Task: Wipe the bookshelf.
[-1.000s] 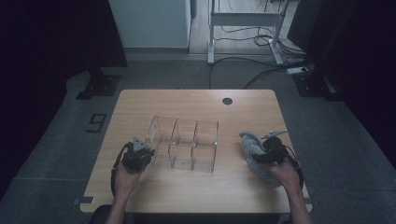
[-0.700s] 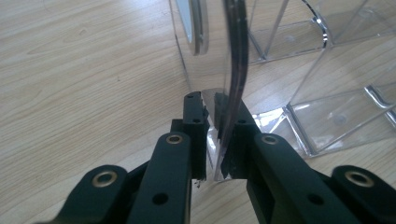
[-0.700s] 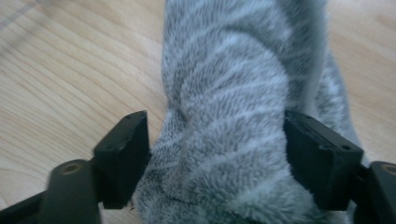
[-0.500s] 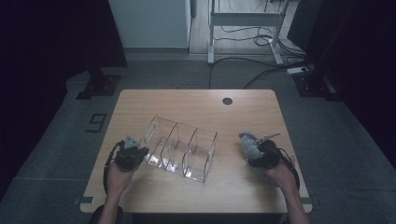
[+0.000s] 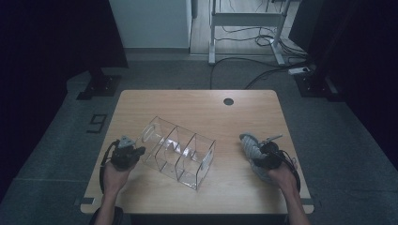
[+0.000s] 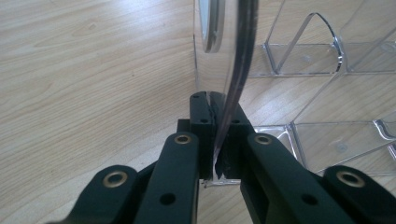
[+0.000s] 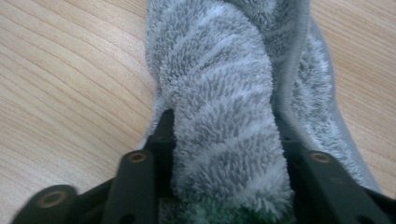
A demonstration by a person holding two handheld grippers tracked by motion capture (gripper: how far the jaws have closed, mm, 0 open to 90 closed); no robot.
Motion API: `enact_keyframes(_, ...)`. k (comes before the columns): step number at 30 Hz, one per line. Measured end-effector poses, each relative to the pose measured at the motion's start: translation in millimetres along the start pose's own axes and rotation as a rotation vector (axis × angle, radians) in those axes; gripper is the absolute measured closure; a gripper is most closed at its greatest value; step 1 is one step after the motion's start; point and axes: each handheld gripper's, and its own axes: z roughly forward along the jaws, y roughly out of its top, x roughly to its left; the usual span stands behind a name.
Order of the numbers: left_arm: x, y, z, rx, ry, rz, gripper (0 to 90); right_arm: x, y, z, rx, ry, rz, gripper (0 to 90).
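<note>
A clear acrylic organizer point(image 5: 178, 152) with three compartments lies slantwise on the wooden table point(image 5: 187, 108). My left gripper point(image 5: 133, 151) is at its left end. In the left gripper view the gripper point(image 6: 215, 112) is shut on the thin clear wall point(image 6: 240, 56), which stands up between the pads. A grey fluffy cloth point(image 5: 250, 144) lies near the table's right edge. My right gripper point(image 5: 256, 157) is on it. In the right gripper view a bunched fold of the cloth point(image 7: 219, 93) fills the gap of the gripper point(image 7: 224, 130); the jaws have just been closing and press on it.
A round black cable hole point(image 5: 228, 101) sits at the table's far middle. The table's front edge runs close to both hands. On the floor to the left is a "9" marker point(image 5: 96, 123); cables and a metal frame point(image 5: 244, 28) lie beyond the table.
The organizer has swung from square-on to slantwise and shifted left and nearer, drawn by my left gripper. The right hand has stayed by the cloth.
</note>
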Motion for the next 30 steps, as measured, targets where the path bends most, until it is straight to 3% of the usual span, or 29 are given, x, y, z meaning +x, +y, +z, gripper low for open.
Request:
enact_keyframes(5,3.3,-1.4,0.2,-0.012,-0.03,-0.014,84.1,0.4,0.0,-2.4,-0.002,0.005,0.01,63.9)
enact_keyframes(7,2.5,-1.0,0.6,-0.011,-0.024,-0.001,83.2,0.6,0.3,-5.6,-0.014,0.014,0.014,64.1)
enact_keyframes(15,-0.6,1.2,1.8,-0.004,0.01,0.012,86.2,8.1,7.7,-31.0,-0.125,0.057,0.004,64.0)
enact_keyframes(18,-1.3,2.1,2.8,-0.004,0.017,0.008,86.7,12.6,11.8,-42.1,-0.169,0.096,0.002,63.9)
enact_keyframes(23,-1.5,2.3,3.7,-0.009,0.019,0.013,86.9,27.2,21.4,-58.2,-0.232,0.136,-0.044,63.6)
enact_keyframes(30,-1.3,2.3,5.1,-0.02,0.009,0.018,87.0,51.9,34.1,-65.0,-0.26,0.181,-0.108,63.1)
